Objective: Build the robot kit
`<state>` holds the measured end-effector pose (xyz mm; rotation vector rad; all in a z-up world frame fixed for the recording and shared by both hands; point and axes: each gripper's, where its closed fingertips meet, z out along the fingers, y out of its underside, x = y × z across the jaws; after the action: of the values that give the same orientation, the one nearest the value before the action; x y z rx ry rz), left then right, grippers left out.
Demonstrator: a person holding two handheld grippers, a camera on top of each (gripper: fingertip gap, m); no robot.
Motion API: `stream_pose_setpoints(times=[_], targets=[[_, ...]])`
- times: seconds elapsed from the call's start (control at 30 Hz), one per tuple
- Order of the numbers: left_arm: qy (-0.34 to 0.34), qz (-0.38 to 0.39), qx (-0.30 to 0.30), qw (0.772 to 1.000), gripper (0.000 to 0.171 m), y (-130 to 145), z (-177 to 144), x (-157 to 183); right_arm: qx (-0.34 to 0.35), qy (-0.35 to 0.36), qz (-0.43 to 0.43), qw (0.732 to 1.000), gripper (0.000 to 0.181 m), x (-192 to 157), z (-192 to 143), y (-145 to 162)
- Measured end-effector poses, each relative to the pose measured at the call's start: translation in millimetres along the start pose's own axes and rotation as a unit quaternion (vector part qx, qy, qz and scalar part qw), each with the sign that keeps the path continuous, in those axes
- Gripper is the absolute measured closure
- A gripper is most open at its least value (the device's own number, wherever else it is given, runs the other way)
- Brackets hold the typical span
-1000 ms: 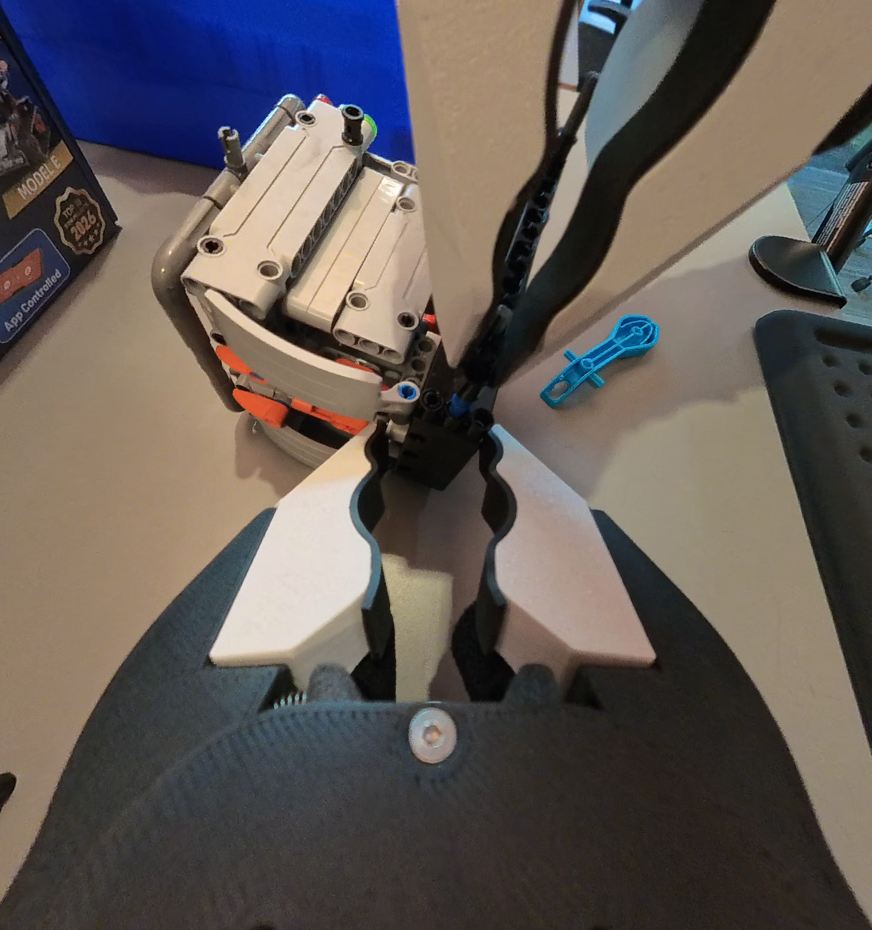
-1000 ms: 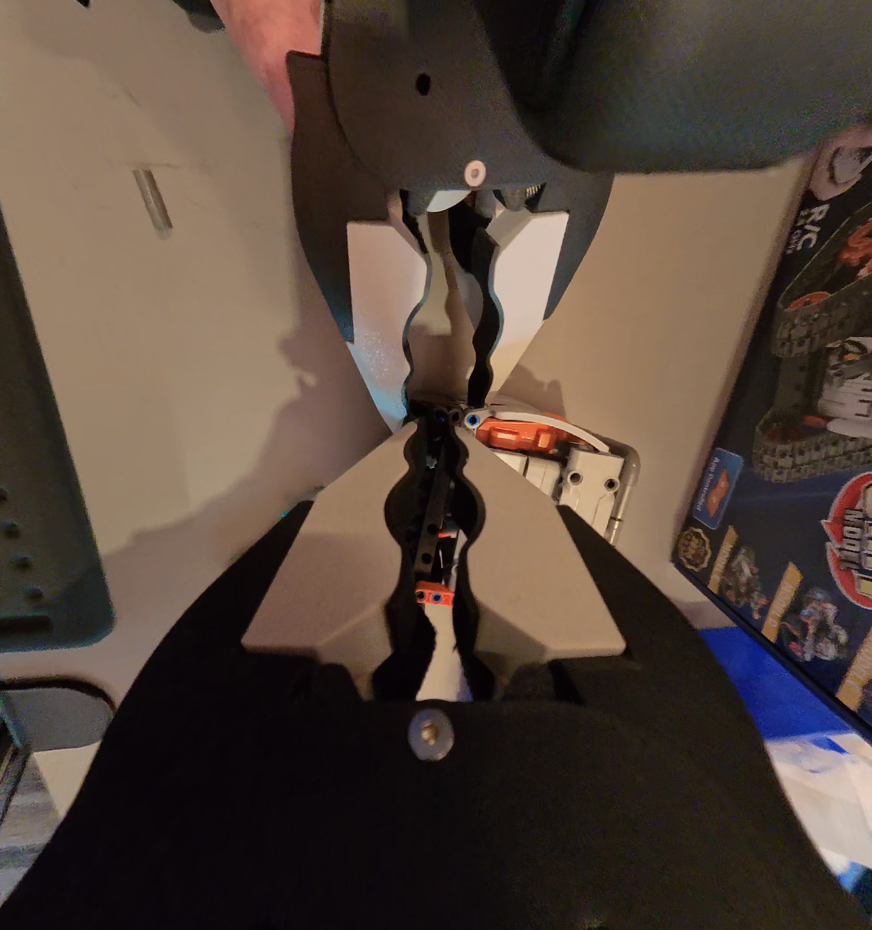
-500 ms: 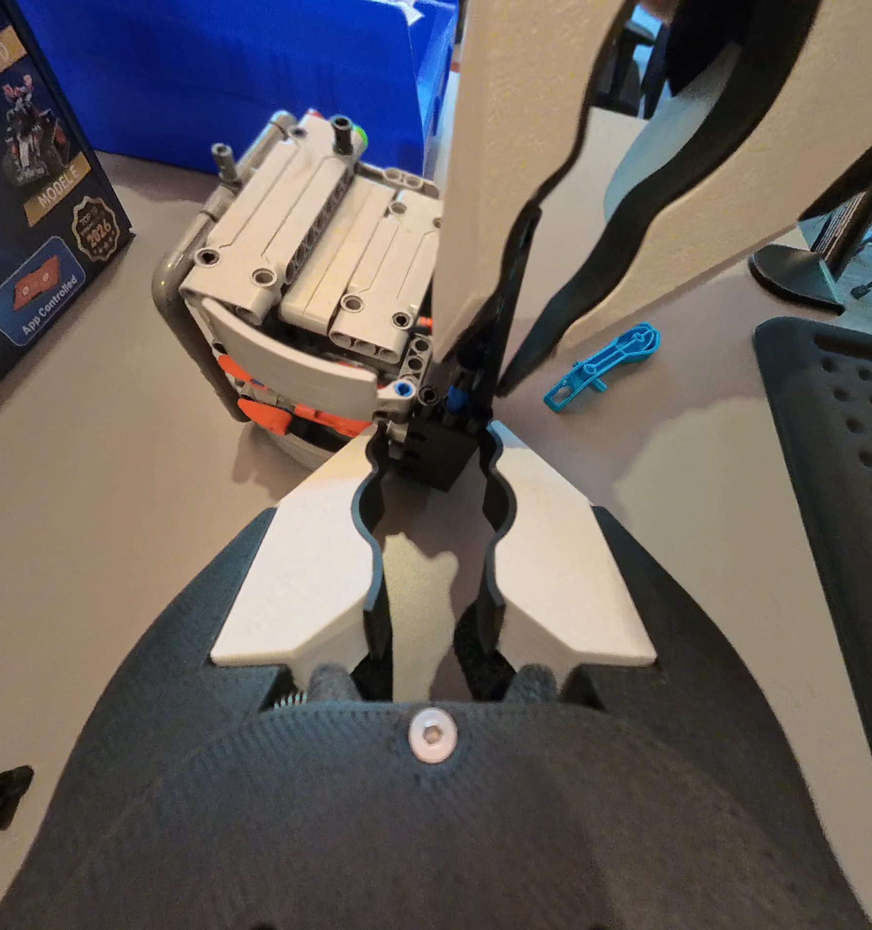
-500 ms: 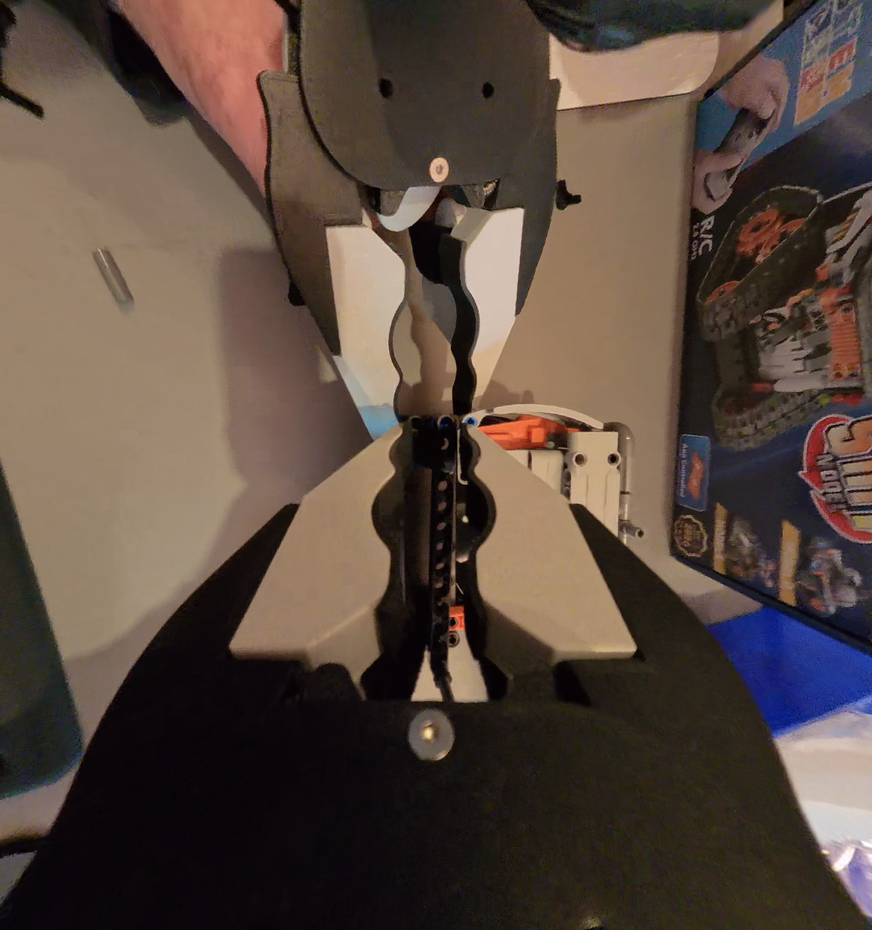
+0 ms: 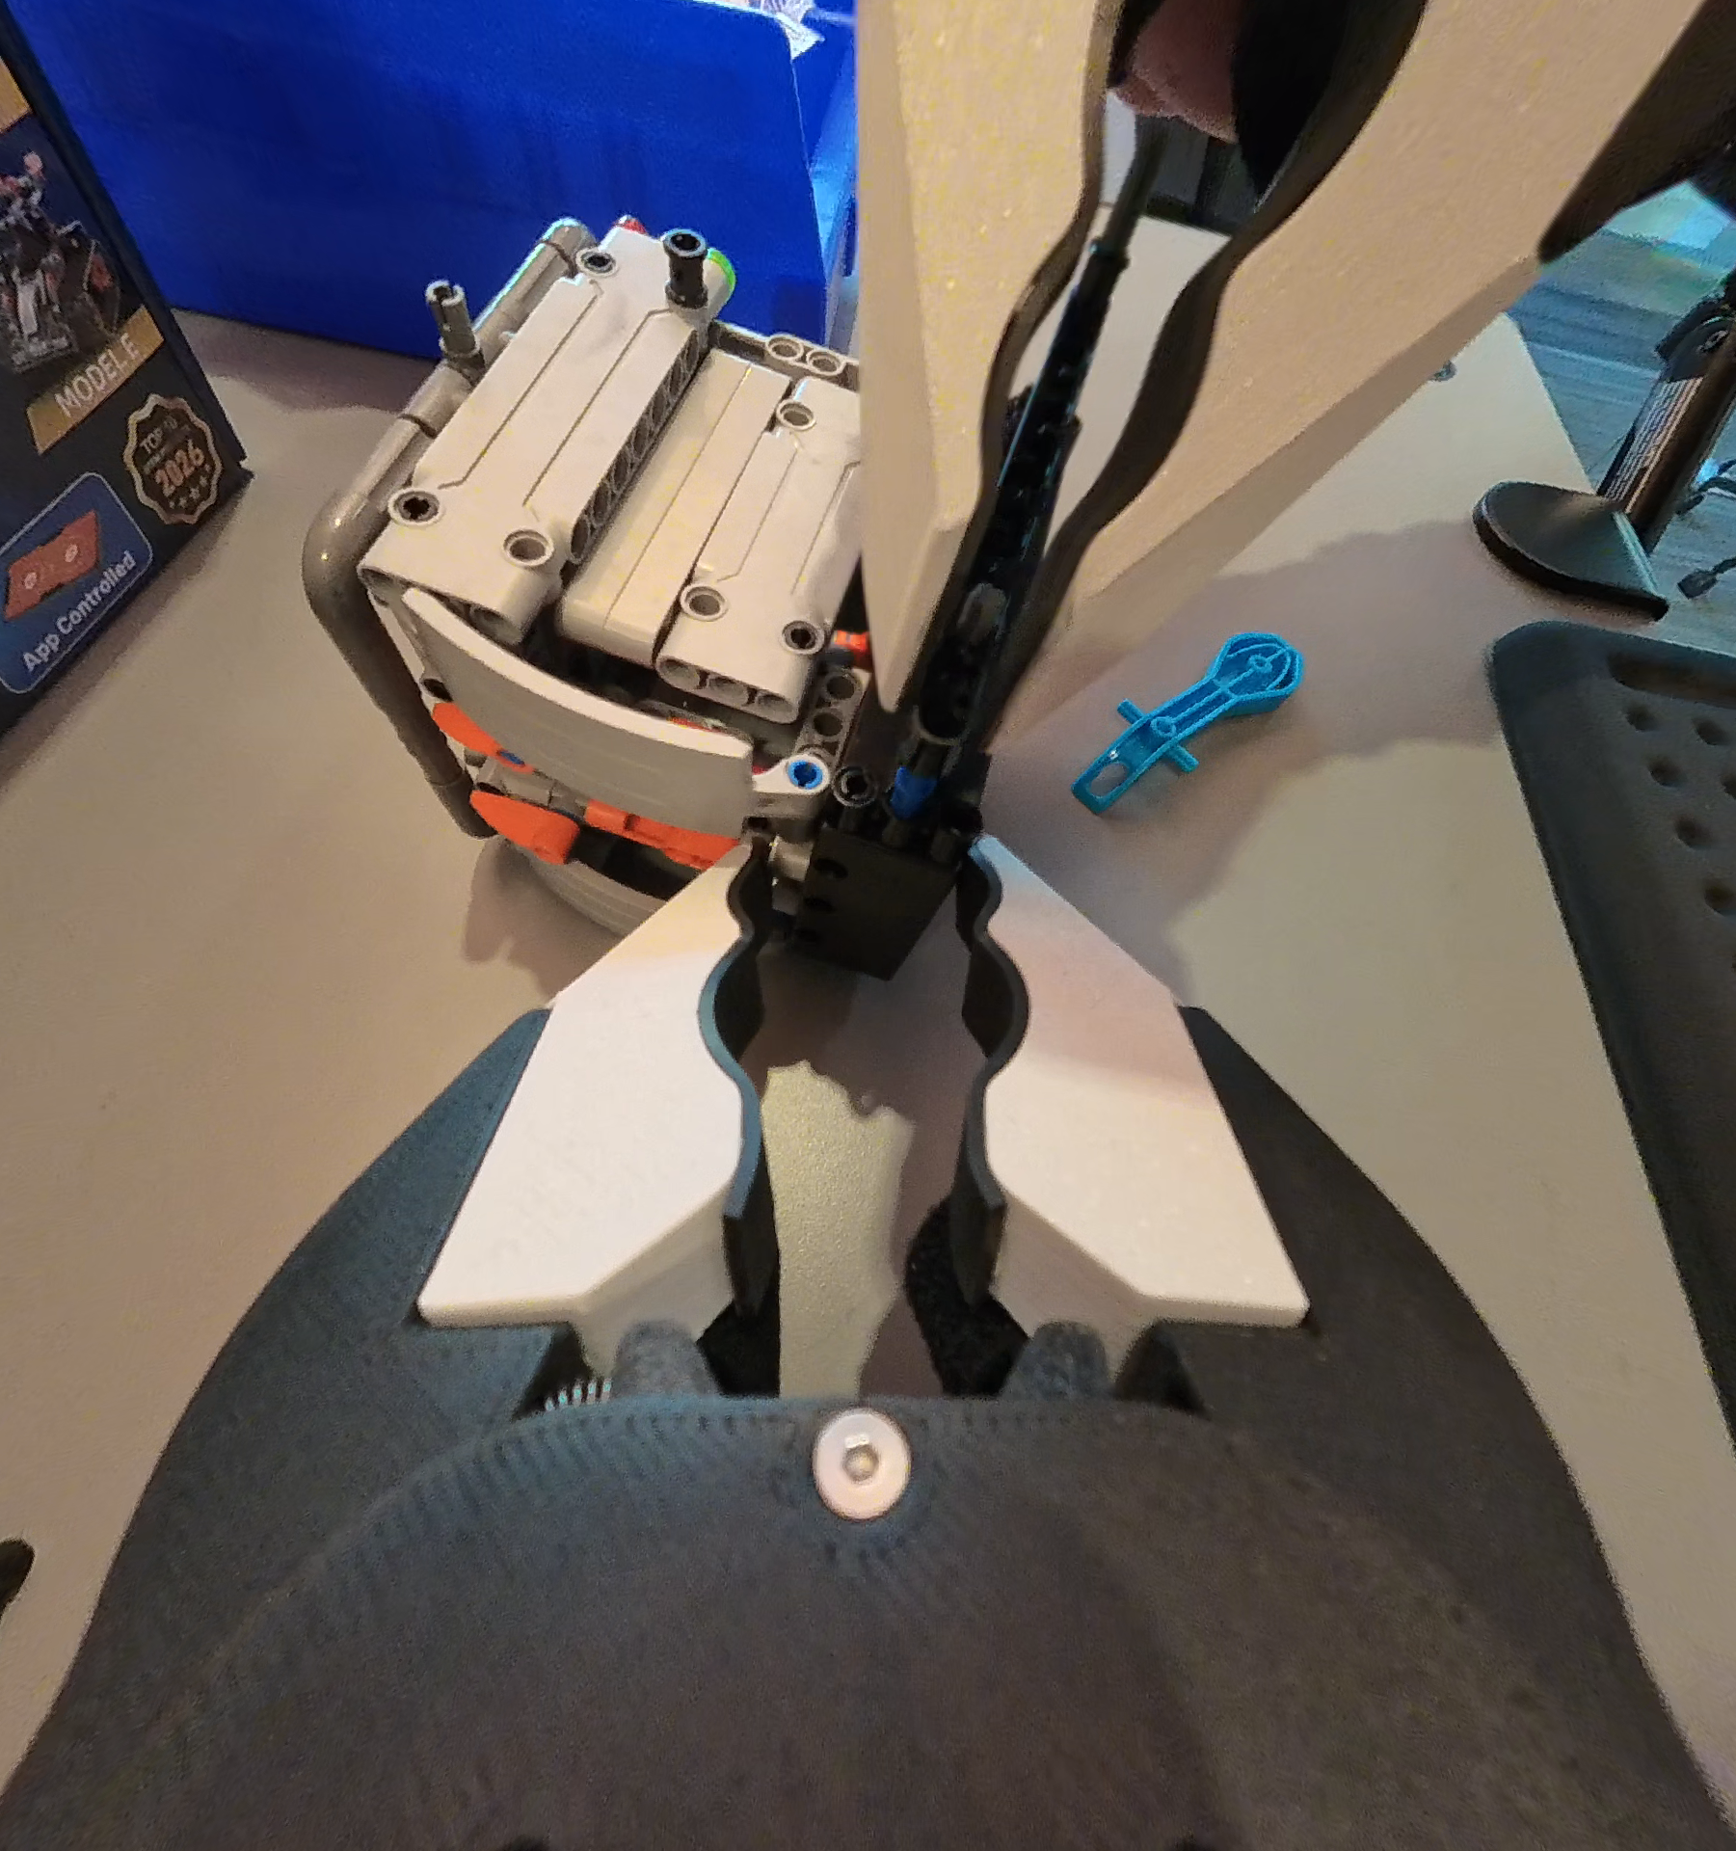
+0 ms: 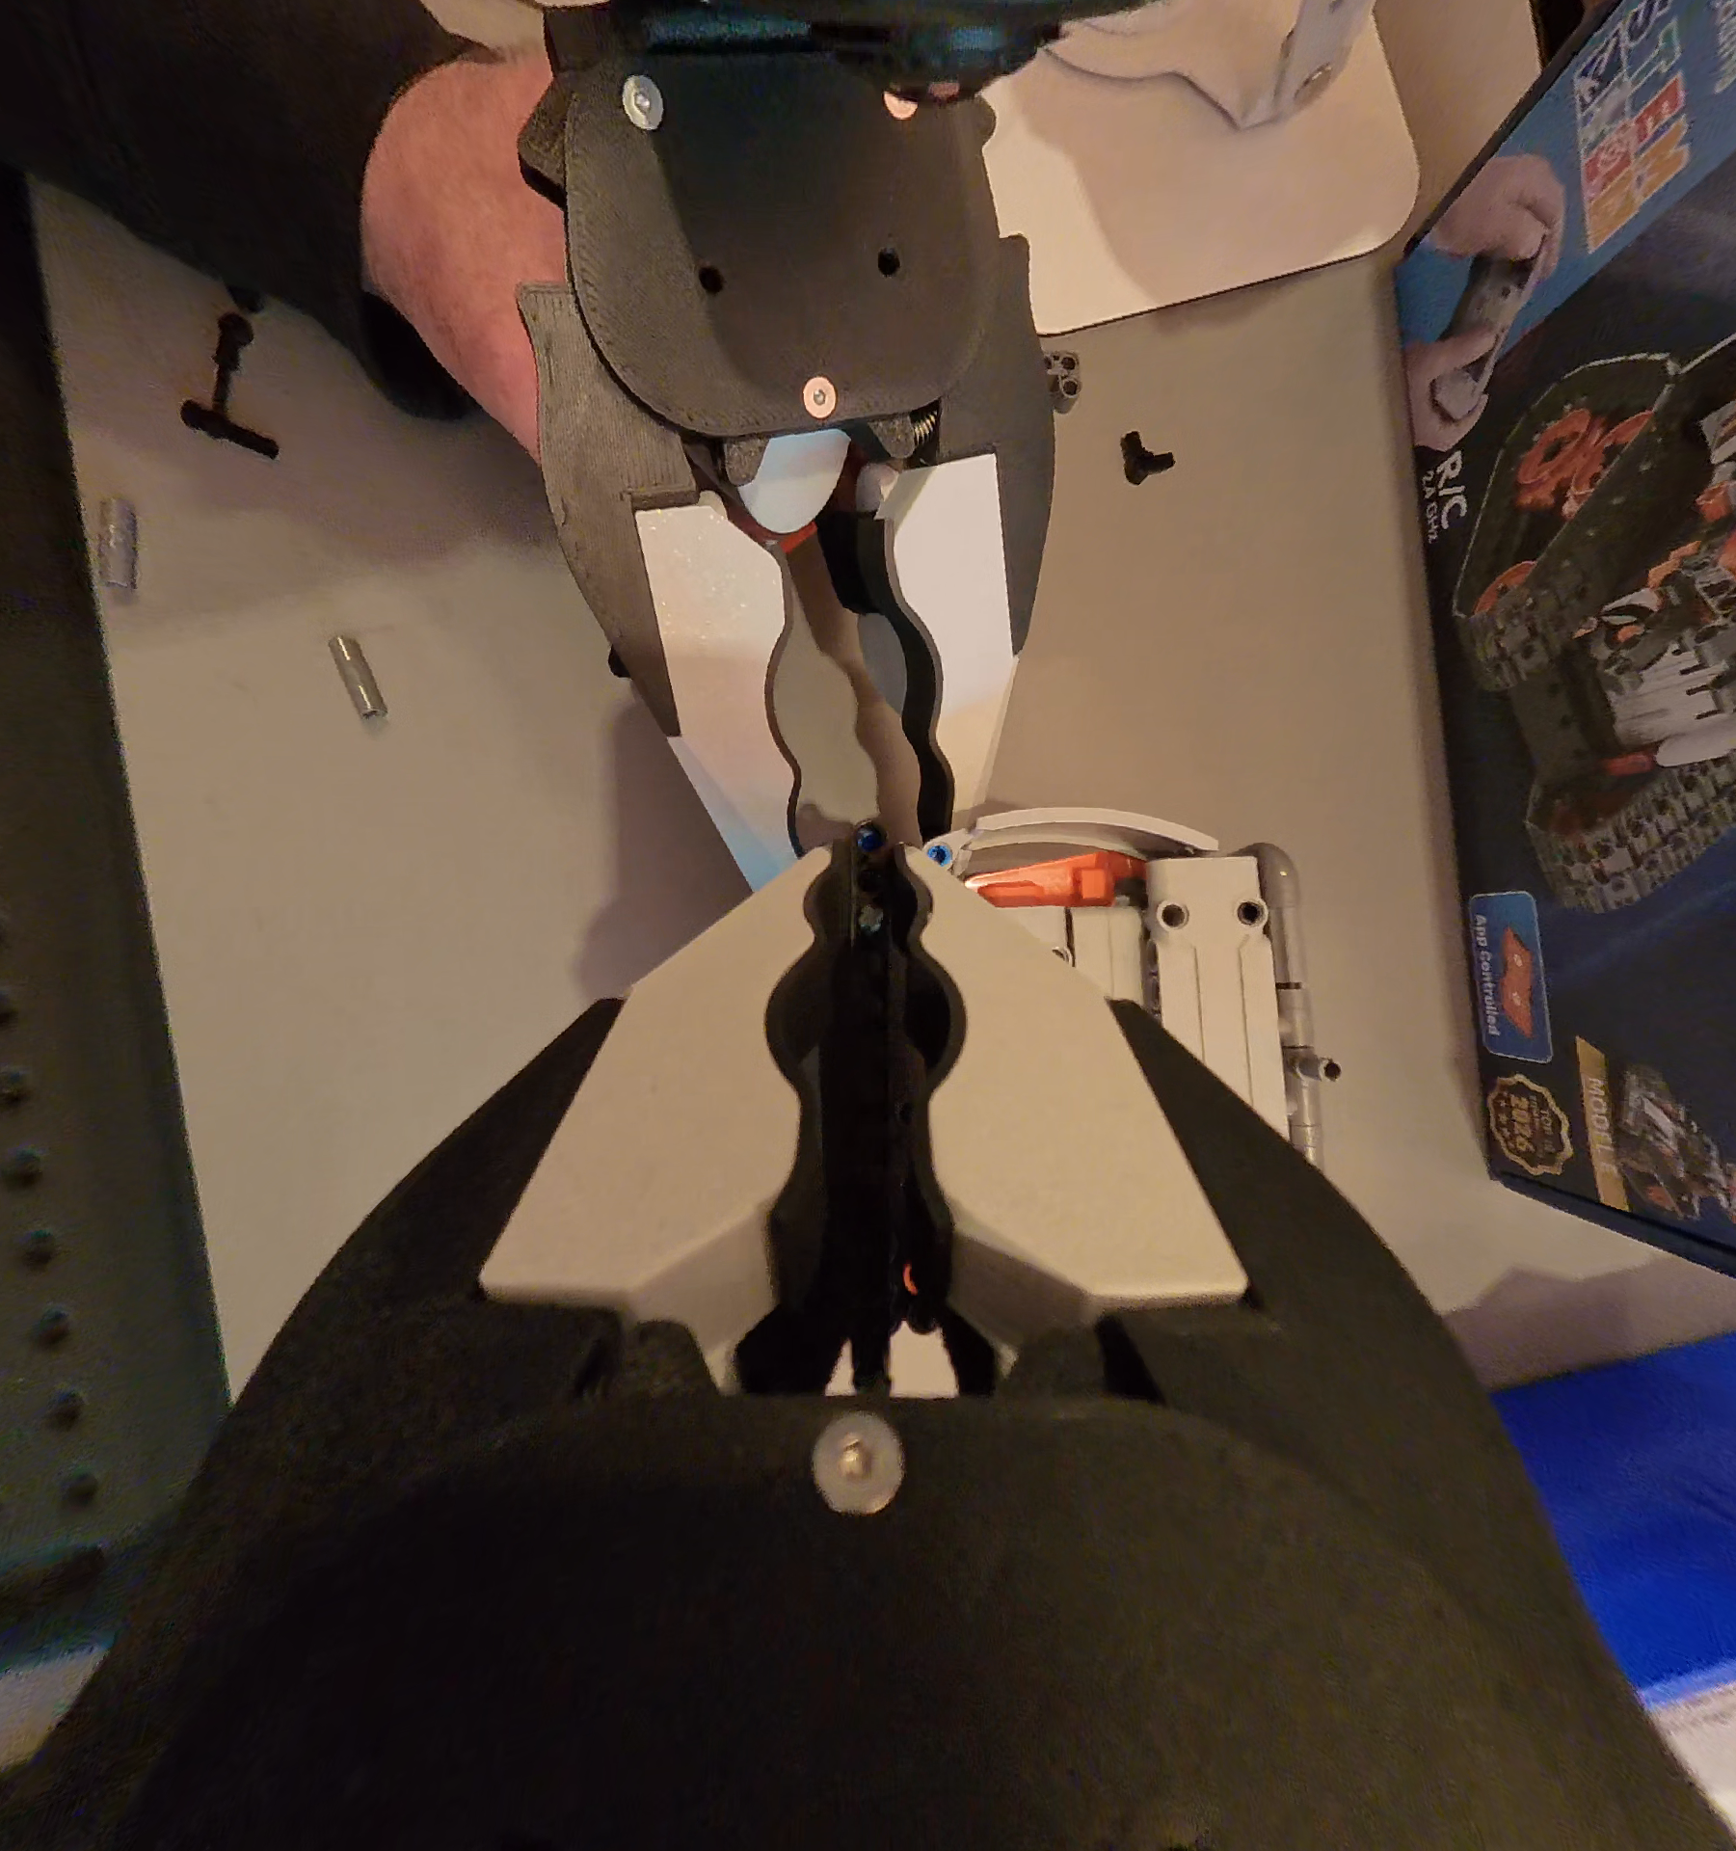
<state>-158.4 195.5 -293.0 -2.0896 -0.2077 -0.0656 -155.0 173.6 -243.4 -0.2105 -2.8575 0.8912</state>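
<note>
Right claw (image 6: 879, 851) clamps black beam (image 6: 869, 1052) lengthwise; left claw (image 5: 859, 881) grips model's black block (image 5: 879, 901)

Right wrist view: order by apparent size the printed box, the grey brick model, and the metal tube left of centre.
1. Printed box, cut off by the frame
2. Grey brick model, partly hidden
3. Metal tube

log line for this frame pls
left tool: shut on black block | right tool: shut on black beam | grey model: on table
</note>
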Motion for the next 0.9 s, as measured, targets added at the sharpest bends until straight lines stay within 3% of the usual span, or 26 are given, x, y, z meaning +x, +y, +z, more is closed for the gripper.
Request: stream_pose_setpoints(times=[0.5, 0.9], targets=[[0.0, -0.003, -0.002, 1.0, 0.138, -0.6, 1.8, 0.1, -0.06, 0.056, -0.109, 0.991, 0.177, 0.2, 0.4, 3.5], [-0.004, -0.004, -0.006, 1.0, 0.138, -2.8, 5.0, -1.7, -0.041, -0.043, -0.014, 0.998, 0.177, 3.4, -1.3, 5.6]])
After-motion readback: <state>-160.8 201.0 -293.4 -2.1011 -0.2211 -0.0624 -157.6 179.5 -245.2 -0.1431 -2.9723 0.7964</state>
